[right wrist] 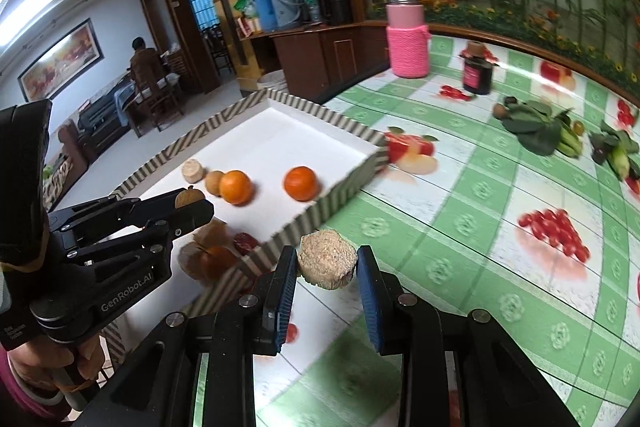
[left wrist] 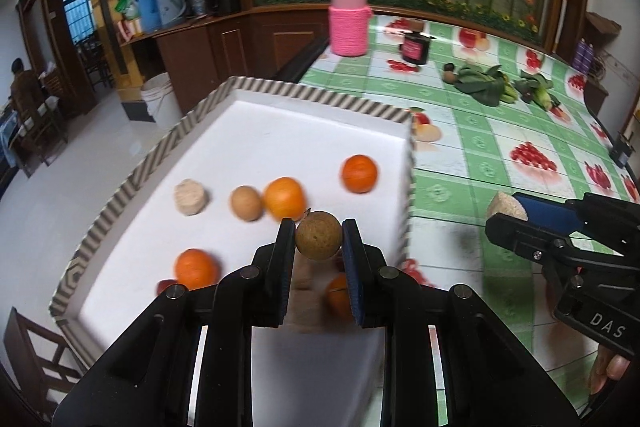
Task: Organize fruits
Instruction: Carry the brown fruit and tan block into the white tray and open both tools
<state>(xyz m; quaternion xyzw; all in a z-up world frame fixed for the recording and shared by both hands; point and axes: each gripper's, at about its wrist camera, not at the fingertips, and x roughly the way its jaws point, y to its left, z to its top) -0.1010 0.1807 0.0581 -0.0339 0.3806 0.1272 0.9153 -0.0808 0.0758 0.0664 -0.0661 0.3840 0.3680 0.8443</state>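
The left tool [left wrist: 319,235] is clenched on a small brown round fruit [left wrist: 319,235], maybe a longan, and holds it above the white tray [left wrist: 280,131], near the 5 o'clock part of the tray floor. This fruit looks light and hard-skinned but thin; the pads take it at its widest line, which is the right place, and a strong squeeze could crack the shell.

The right tool [right wrist: 327,267] grasps a pale, rough, cylinder-shaped piece [right wrist: 327,259] by its flat sides, over the surface [right wrist: 460,227] just outside the tray's striped rim at 4 o'clock. It seems dry and crumbly, so I judge that a light grip is enough.

In the tray lie several oranges [left wrist: 359,173], smooth and able to roll. Below the left tool, one orange and a reddish small thing are partly hidden and blurred; I cannot name them. The leafy things [right wrist: 532,127] far at 1 o'clock are too unclear to identify.
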